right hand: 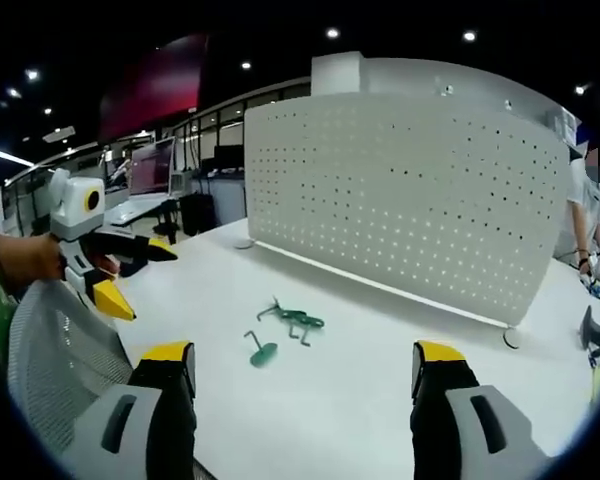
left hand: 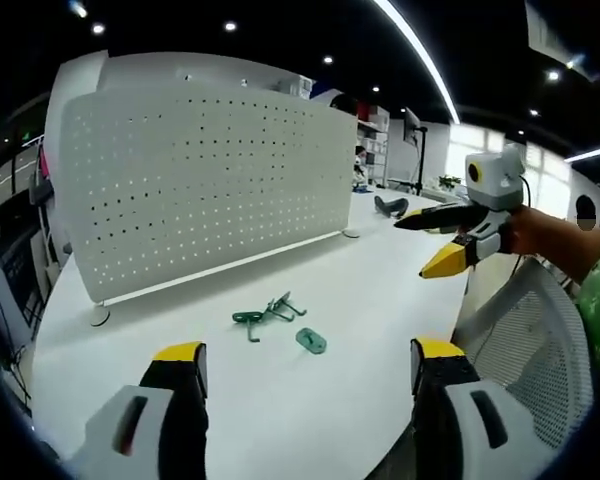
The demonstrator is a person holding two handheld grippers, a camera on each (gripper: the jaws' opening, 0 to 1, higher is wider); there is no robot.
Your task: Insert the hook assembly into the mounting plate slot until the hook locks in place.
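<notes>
Table top [left hand: 310,330]: smooth, matt white surface, faintly reflective toward 12 o'clock. Perforated panel [left hand: 200,180]: white, matt sheet pierced by regular rows of small holes. Hook assembly [left hand: 268,312] and mounting plate [left hand: 311,341]: green, with a slight sheen; metal or plastic cannot be told. Left gripper [left hand: 310,372] and right gripper [right hand: 305,372]: black and grey plastic-looking jaws with glossy yellow tips. Chair back [right hand: 65,350], at 8 o'clock in the right gripper view: grey woven mesh.

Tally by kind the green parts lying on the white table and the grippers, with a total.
Green hook assembly: 1
Green mounting plate: 1
Grippers, left gripper and right gripper: 2
Total: 4
</notes>
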